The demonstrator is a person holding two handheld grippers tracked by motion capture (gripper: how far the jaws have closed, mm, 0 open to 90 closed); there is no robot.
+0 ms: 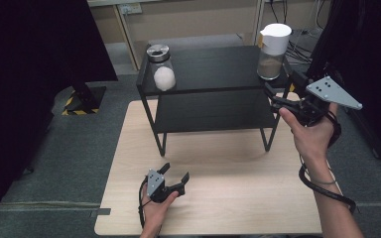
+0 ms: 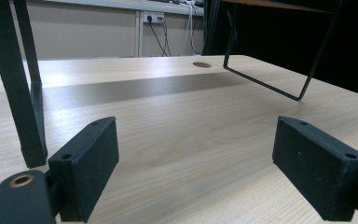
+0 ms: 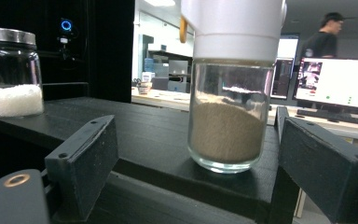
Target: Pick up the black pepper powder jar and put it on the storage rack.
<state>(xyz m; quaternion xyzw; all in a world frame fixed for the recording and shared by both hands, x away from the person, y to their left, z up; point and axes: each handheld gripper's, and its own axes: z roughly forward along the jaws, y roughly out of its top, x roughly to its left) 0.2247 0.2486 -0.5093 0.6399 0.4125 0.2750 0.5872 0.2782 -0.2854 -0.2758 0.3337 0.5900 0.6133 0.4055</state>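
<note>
The left tongs [image 1: 175, 176] lie nearest, resting low on the pale wooden surface [image 1: 228, 198] with their jaws spread wide and nothing between them; in the left gripper view only bare wood grain lies ahead, with the rack's leg [image 2: 25, 93] off to one side. They look idle, and the best they can do for now is stay put, clear of the rack. Farther up, the right tongs [image 1: 278, 99] are raised to the right front corner of the black two-tier rack [image 1: 213, 69], jaws also open and empty. In the right gripper view the pads stand on either side of the glass jar of brown powder with a white pouring lid [image 3: 230, 93], which sits on the top shelf near that corner, just ahead of the jaws and not yet between them. The step in hand appears to be reaching for this jar. To do it well, the tongs should advance level until the pads flank the glass body below the white lid, then close evenly; gripping the lid alone could let it tip or come loose. The shelf edge is close beneath, so the lower parts need to clear it. Beyond, at the shelf's far left corner, the metal-lidded jar of white grains [image 1: 162, 69] stands well apart and out of the way.
</note>
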